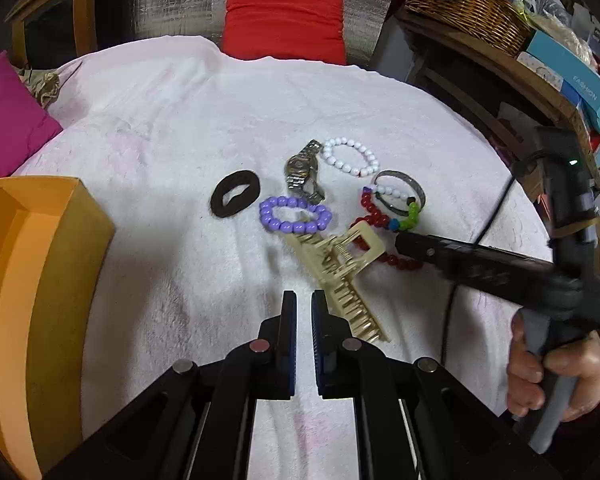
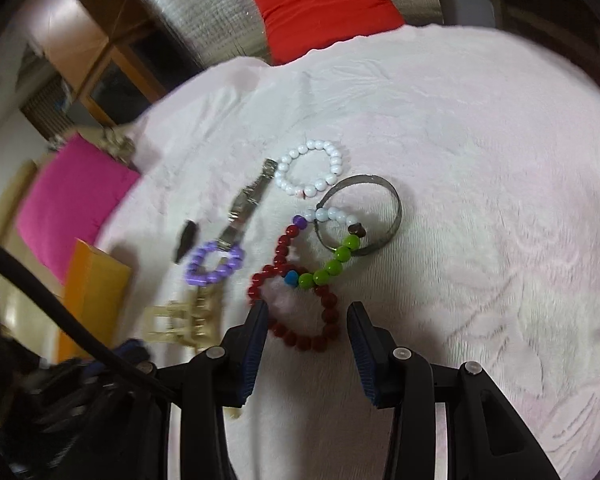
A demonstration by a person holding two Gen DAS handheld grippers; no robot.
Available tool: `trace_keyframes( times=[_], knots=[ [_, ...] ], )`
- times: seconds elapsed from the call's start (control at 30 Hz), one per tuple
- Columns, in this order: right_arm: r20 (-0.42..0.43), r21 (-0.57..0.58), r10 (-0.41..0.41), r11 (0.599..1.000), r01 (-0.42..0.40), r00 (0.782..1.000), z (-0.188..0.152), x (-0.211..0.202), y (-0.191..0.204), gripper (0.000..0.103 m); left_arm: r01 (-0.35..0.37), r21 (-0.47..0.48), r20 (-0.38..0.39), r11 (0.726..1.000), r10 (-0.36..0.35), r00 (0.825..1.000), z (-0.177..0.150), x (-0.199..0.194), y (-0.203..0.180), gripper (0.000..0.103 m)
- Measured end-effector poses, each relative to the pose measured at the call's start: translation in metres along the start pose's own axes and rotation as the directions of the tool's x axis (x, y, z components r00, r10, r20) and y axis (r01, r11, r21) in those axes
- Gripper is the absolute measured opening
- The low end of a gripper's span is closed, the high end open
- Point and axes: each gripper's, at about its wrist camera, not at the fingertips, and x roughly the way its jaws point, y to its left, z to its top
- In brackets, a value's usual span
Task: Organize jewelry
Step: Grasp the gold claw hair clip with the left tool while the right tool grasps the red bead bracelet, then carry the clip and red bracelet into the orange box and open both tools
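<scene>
Right gripper (image 2: 307,320) is nearer: jaws parted, nothing gripped, straddling the red bead bracelet (image 2: 300,312), whose strand runs toward 12 o'clock. Left gripper (image 1: 304,300) is closed, empty.

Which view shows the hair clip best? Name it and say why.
The left wrist view: the hair clip lies whole and sharp, just beyond the left fingers. The right wrist view shows it blurred at the left, partly cut off by a cable.

Even indoor light, fisheye-warped dark edges; right wrist view motion-blurred at left.
</scene>
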Motion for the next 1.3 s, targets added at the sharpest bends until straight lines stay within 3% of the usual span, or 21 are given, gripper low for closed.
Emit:
trace_keyframes(
  times=[0.13,0.2,0.27,0.3,0.4,0.6,0.63,0.67,0.8,1.07,1.3],
  knots=[
    [0.022,-0.120,-0.172,0.978,0.173,0.985,-0.006,0.012,0.018,0.012,0.003,-0.015,0.025,1.000,-0.003,1.000,0.002,-0.006,0.004,0.008],
    [0.036,-0.166,-0.198,0.965,0.202,0.979,-0.009,0.010,0.023,0.010,0.024,-0.027,0.056,0.999,-0.022,0.998,0.005,-0.013,0.005,0.025],
    [0.036,-0.164,-0.188,0.968,0.191,0.982,-0.012,0.005,0.021,0.010,0.040,-0.040,0.092,0.998,-0.036,0.995,0.007,-0.018,0.004,0.066],
    [0.032,-0.159,-0.180,0.970,0.183,0.983,-0.013,0.003,0.018,0.010,0.033,-0.042,0.109,0.999,-0.028,0.994,0.009,-0.020,0.003,0.070],
    [0.015,-0.126,-0.140,0.982,0.141,0.990,-0.016,-0.006,0.007,0.010,0.026,-0.024,0.139,0.999,-0.022,0.990,0.014,-0.020,-0.007,0.071],
    [-0.005,-0.024,-0.054,0.998,0.054,0.999,-0.020,-0.027,-0.029,0.010,-0.009,-0.026,0.035,1.000,0.010,0.999,0.022,0.021,-0.024,0.071],
    [-0.006,0.000,-0.047,0.999,0.047,0.999,-0.020,-0.030,-0.036,0.010,-0.025,-0.030,0.023,0.999,0.026,0.999,0.023,0.028,-0.026,0.067],
    [-0.006,0.024,-0.036,0.999,0.036,0.999,-0.020,-0.032,-0.042,0.010,-0.033,-0.029,0.019,0.999,0.033,0.999,0.023,0.031,-0.027,0.053],
    [0.003,0.083,-0.004,0.997,0.004,1.000,-0.019,-0.043,-0.061,0.010,-0.051,-0.019,0.030,0.998,0.052,0.998,0.022,0.037,-0.031,0.053],
    [0.029,0.041,0.048,0.998,-0.049,0.998,-0.016,-0.048,-0.045,0.010,-0.038,-0.022,0.033,0.999,0.038,0.999,0.008,0.016,-0.022,0.052],
    [0.049,0.006,0.167,0.986,-0.167,0.985,-0.018,-0.055,-0.018,0.010,-0.029,-0.042,0.073,0.999,0.032,0.997,-0.007,-0.024,-0.006,0.052]
  ],
)
